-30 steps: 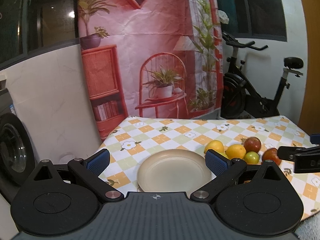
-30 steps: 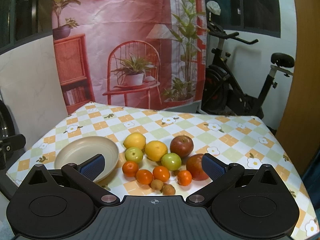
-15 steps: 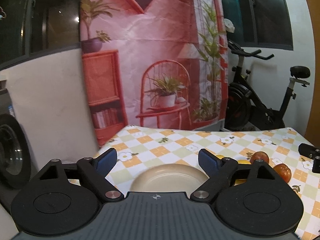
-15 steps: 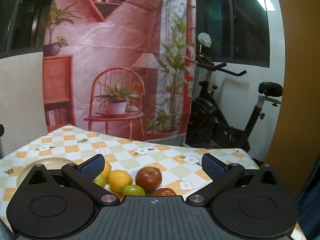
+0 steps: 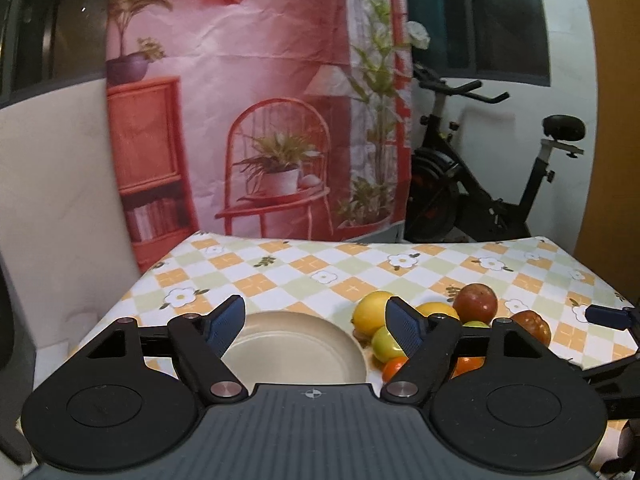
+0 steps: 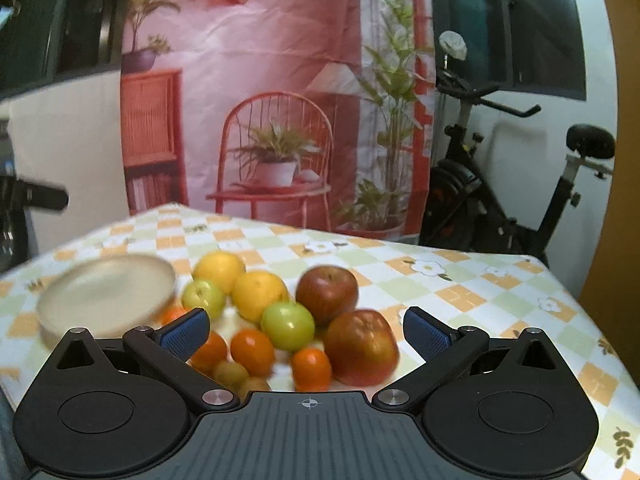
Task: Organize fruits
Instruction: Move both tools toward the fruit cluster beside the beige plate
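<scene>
A beige plate lies on the checked tablecloth, just beyond my left gripper. Its jaws are closing, nothing is pressed between them, and the plate shows in the gap. Right of the plate is a cluster of fruit: a yellow citrus, a red apple and a green apple. A second red apple and small tangerines lie nearer. My right gripper hangs open low over the near side of the cluster, holding nothing.
The table's right edge and left edge fall away close by. An exercise bike stands behind the table at the right. A printed backdrop hangs behind. Open cloth lies beyond the fruit.
Both grippers have sunk toward the table and come closer to it. The left fingers have drawn nearer each other. The fruit now fills the right wrist view, blurred.
</scene>
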A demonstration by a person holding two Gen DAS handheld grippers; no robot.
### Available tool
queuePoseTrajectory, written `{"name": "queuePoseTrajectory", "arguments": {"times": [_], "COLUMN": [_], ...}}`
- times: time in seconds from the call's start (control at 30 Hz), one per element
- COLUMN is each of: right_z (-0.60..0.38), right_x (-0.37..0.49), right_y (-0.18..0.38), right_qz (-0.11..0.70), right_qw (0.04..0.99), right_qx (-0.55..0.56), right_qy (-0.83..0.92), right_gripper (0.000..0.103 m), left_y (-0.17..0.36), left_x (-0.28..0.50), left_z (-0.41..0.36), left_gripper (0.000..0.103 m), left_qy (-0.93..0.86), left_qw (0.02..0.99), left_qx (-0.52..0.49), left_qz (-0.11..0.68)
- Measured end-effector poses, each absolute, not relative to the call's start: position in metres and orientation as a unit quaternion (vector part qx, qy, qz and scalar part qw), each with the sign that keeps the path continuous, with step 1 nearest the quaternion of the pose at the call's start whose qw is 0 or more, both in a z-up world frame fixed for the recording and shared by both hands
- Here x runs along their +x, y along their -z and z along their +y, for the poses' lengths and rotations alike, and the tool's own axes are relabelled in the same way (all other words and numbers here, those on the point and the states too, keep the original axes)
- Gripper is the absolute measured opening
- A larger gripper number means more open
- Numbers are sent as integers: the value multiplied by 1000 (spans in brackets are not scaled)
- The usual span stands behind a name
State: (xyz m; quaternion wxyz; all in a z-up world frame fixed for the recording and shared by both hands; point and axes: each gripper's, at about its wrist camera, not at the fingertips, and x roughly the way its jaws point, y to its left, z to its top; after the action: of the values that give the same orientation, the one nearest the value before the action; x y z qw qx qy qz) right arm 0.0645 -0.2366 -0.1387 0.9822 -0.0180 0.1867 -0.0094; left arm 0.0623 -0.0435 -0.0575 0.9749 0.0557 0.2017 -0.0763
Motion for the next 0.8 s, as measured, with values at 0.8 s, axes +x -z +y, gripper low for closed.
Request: {"name": "queuePoseTrajectory", "arguments": {"times": [0.8], "right_z": [-237], "right_x": [77], "right_y": [170], "right_qz": [210], "right_qw": [976], "right_qx": [-32], "right_qy": [-41], "right_gripper": [80], "left_y": [94], "left_x": [70], "left_z": [-60], "left_gripper": [80], "left_qy": [129], "left_qw": [961], "left_qx": [37], "left_qz": [240]}}
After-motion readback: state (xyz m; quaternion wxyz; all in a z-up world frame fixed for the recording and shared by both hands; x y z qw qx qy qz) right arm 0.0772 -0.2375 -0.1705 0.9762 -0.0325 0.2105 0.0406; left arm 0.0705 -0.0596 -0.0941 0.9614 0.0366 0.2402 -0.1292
